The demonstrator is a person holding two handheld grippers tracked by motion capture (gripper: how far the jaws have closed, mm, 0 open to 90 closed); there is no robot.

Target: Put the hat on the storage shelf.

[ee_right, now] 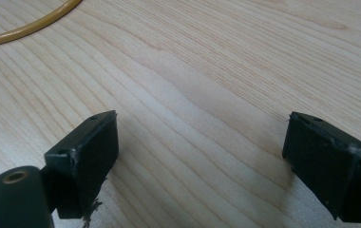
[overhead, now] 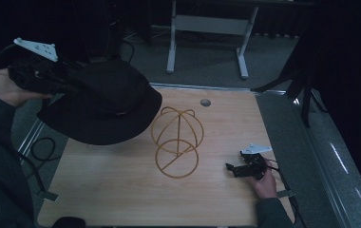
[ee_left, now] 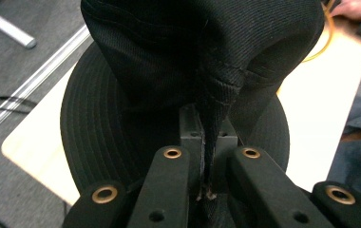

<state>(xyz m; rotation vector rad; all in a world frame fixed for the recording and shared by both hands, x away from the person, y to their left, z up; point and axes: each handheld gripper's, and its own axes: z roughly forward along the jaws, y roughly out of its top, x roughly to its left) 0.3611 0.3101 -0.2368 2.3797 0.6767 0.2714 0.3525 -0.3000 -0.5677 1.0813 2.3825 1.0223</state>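
Dim grey flooring and the white legs of another bench are being shown beyond a pale wooden desk [overhead: 121, 190], on which a gold wire stand [overhead: 177, 141] is standing upright, its domed frame rising from a flat ring base. A black bucket hat [overhead: 102, 102] is being held off the desk by the left tongs [ee_left: 207, 156], which are being kept closed on a pinched fold of the crown fabric, so the brim is hanging below and ahead of them. The hat is being carried over the desk's far left corner, and the stand is lying just beyond the brim edge farthest from the left tongs, with its upright axis pointing straight up. The right tongs [overhead: 238, 169] are being rested low on the desk with their jaws wide apart and nothing between them; the stand's ring base [ee_right: 26, 26] is lying ahead of them and a little apart. The coming move is judged to turn on the hat's hollow being brought directly above the dome, the left hand being the one nearer the hat and the right the one nearer the base, where it could be steadied.
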